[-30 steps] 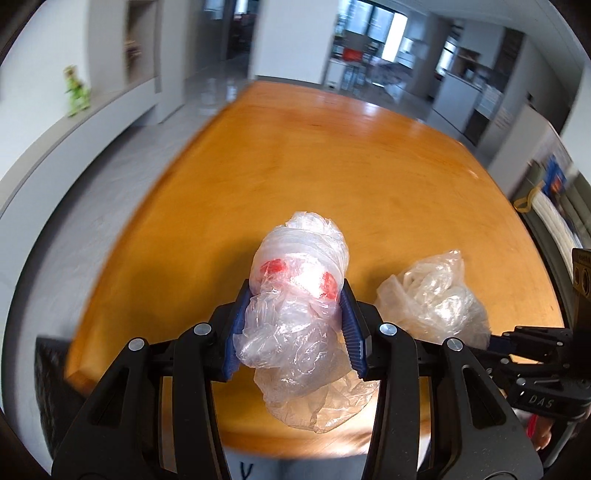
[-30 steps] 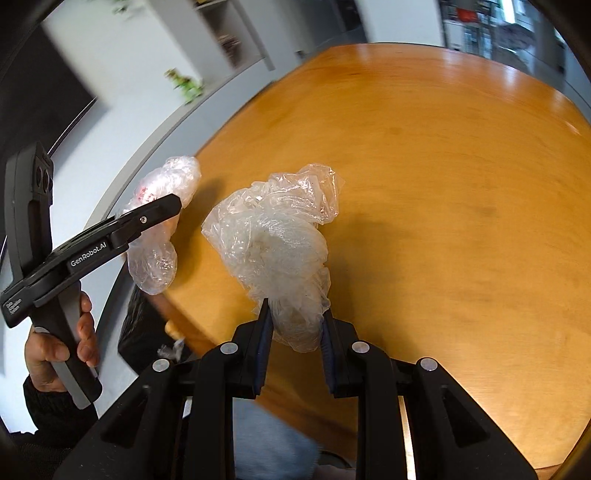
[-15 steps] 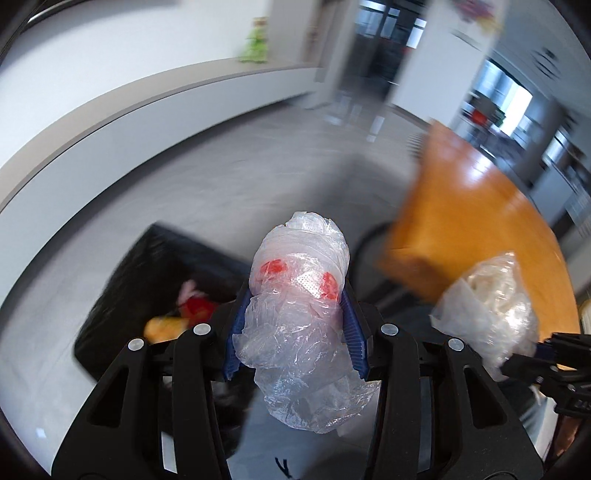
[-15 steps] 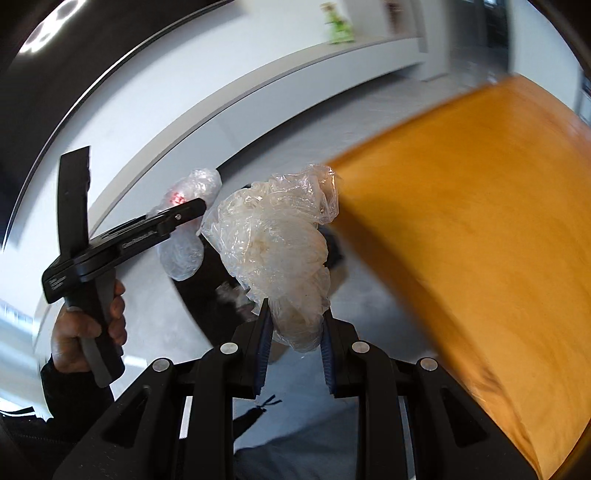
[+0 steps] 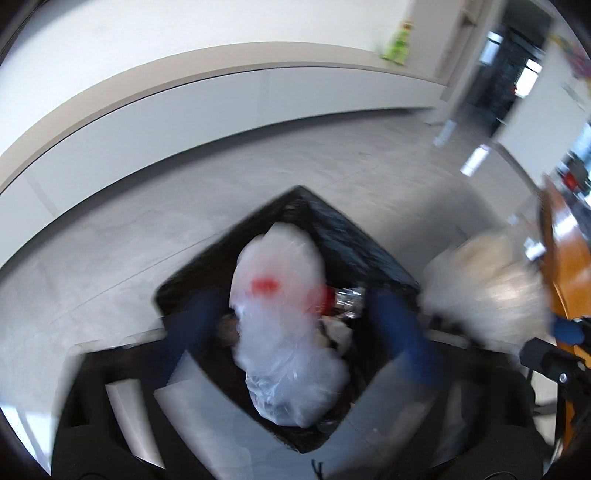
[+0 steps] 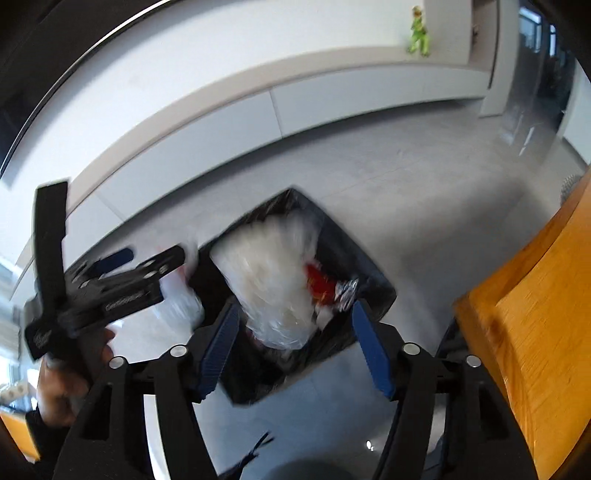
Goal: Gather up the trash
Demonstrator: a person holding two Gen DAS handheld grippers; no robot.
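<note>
A black-lined trash bin (image 5: 354,236) (image 6: 369,266) stands on the floor below both grippers. My left gripper (image 5: 295,325) is open, its blue pads spread wide, and a crumpled clear plastic bag with red marks (image 5: 280,314) hangs loose between them over the bin. My right gripper (image 6: 295,343) is open too, and a second clear plastic bag (image 6: 273,280) is blurred, falling over the bin. That bag also shows in the left wrist view (image 5: 487,288). The left gripper also shows in the right wrist view (image 6: 147,266).
Red and silver wrappers (image 6: 332,284) lie in the bin. The orange wooden table (image 6: 535,332) edge is at the right. Grey tiled floor (image 5: 147,221) surrounds the bin, and a long white wall ledge (image 6: 258,103) with a green figurine (image 6: 419,33) runs behind.
Both grippers swung from the table to above the bin and opened. The two plastic bags have been let go and are dropping toward the bin.
</note>
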